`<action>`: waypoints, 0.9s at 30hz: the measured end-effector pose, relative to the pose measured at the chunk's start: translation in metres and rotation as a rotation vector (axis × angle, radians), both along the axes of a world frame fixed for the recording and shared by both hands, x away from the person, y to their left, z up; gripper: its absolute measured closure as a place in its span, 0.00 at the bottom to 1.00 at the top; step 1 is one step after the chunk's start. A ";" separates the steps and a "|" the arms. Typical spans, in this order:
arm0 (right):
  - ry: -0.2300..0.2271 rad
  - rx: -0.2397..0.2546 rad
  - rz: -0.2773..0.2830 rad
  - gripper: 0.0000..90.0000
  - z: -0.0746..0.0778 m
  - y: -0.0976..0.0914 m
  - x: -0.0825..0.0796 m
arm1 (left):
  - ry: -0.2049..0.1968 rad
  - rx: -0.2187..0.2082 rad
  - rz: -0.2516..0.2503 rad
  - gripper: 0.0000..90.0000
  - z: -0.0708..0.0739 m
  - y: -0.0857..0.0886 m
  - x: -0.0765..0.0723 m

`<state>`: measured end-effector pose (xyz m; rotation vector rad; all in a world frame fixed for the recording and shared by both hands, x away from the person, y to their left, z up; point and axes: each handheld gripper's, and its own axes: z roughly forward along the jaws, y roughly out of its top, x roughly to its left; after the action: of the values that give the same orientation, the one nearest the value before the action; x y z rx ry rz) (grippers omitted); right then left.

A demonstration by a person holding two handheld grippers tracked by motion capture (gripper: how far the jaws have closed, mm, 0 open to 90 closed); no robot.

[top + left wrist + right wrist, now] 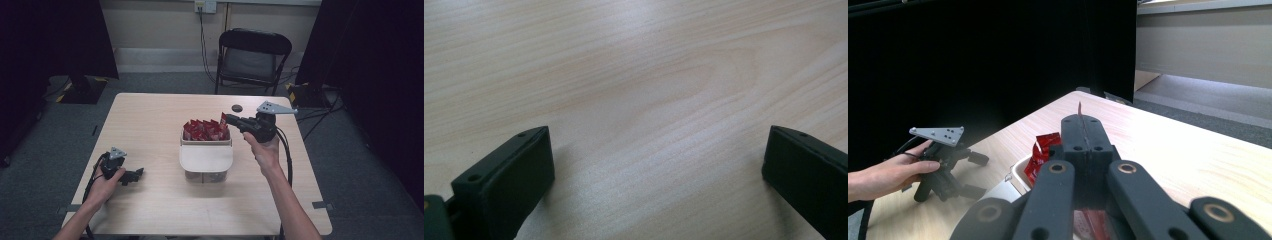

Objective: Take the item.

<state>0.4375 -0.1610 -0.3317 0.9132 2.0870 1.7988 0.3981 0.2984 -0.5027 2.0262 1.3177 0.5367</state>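
The right gripper (226,118) is clamped on a red packet (1079,108), holding it above the far right corner of the open container (206,161) near the middle of the surface (150,115). More red packets (202,130) stand inside it. The left gripper (139,173) rests near the surface's near left corner, jaws wide and holding nothing.

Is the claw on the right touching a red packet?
Touching. In the right gripper view, the right gripper has its jaws pressed together on a red packet, whose thin edge sticks out above the tips, over the container.
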 end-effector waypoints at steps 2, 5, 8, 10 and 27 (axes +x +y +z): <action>-0.008 0.006 -0.003 1.00 0.002 -0.001 -0.001 | 0.000 0.000 0.000 0.00 0.000 0.000 0.000; -0.016 0.018 -0.004 1.00 0.007 -0.004 -0.002 | 0.000 0.000 0.000 0.00 0.000 0.000 0.000; -0.024 0.030 -0.010 1.00 0.010 -0.008 -0.003 | 0.000 0.000 0.000 0.00 0.000 0.000 0.000; -0.029 0.034 -0.015 1.00 0.010 -0.009 -0.004 | 0.000 0.000 0.000 0.00 0.000 0.000 0.000; -0.061 0.068 -0.027 1.00 0.020 -0.016 -0.008 | 0.000 0.000 0.000 0.00 0.000 0.000 0.000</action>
<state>0.4295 -0.1771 -0.3120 0.8874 1.9785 1.8703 0.3981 0.2984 -0.5027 2.0261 1.3180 0.5369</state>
